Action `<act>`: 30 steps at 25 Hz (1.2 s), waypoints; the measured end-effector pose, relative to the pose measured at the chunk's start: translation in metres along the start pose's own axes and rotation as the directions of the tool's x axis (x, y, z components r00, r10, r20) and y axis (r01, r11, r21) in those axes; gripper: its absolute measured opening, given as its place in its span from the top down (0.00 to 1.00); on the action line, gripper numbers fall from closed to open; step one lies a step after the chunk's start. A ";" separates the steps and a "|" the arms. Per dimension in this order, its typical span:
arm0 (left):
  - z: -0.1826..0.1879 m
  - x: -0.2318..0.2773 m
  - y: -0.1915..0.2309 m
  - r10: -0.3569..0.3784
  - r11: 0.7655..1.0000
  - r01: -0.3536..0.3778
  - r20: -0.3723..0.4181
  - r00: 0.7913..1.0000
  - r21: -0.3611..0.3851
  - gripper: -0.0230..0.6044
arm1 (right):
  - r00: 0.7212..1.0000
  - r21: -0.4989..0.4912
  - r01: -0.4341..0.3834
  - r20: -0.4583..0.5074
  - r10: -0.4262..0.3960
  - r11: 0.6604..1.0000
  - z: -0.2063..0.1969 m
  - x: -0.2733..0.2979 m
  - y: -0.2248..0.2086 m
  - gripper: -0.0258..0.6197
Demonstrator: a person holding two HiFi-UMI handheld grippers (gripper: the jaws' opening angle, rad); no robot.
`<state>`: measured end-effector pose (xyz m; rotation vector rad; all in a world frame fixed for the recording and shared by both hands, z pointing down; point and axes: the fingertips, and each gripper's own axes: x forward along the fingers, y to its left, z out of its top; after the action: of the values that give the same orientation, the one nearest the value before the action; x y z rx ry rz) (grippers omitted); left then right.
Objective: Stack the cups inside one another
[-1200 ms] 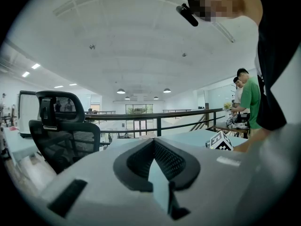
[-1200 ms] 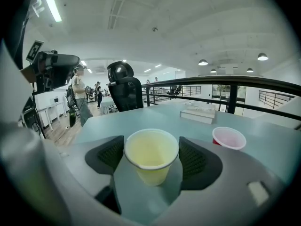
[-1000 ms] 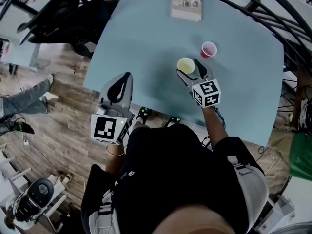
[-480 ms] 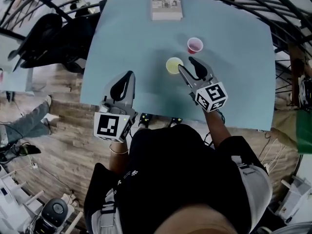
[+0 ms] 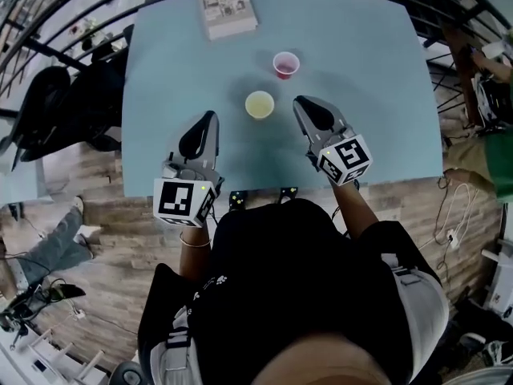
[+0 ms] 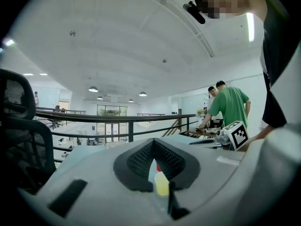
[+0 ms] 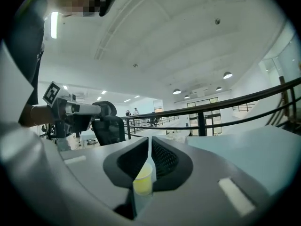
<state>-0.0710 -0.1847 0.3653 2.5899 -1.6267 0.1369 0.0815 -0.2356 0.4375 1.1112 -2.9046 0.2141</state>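
Currently the yellow cup (image 5: pixel 260 104) and pink cup (image 5: pixel 286 64) stand apart on the counter (image 5: pixel 361 70), the left hand-held gripper (image 5: pixel 210 120) is closed and empty, and the right hand-held gripper (image 5: pixel 301 104) has just been closing on nothing; advancing unopened risks toppling a cup.

surface: pale blue tabletop (image 5: pixel 361 70) | middle: yellow cup (image 5: pixel 260 104), upright, mouth up | beyond it, slightly right, apart: pink cup (image 5: pixel 286 65), upright | far edge, left of cups: book (image 5: pixel 228 9), flat, askew
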 end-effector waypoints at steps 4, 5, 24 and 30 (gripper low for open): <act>-0.001 0.012 -0.007 -0.046 0.999 0.046 -0.003 0.999 0.000 0.99 | 0.998 0.010 0.066 -0.004 -0.066 0.998 -0.002 -0.016 -0.011 0.95; -0.001 0.014 -0.009 -0.055 0.999 0.055 -0.005 0.998 0.001 0.99 | 0.997 0.014 0.079 -0.002 -0.079 0.997 -0.003 -0.020 -0.013 0.95; -0.004 0.029 -0.004 -0.019 1.000 0.019 -0.017 1.000 0.001 0.99 | 0.994 -0.052 0.095 -0.047 -0.098 0.994 -0.012 0.023 -0.069 0.80; -0.003 0.030 0.005 0.029 1.000 -0.029 -0.024 0.999 -0.005 0.99 | 0.990 -0.072 0.073 -0.111 -0.081 0.995 -0.032 0.048 -0.083 0.71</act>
<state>-0.0627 -0.2131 0.3722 2.5515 -1.6549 0.1638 0.1007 -0.3241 0.4827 1.1575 -2.7421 0.1703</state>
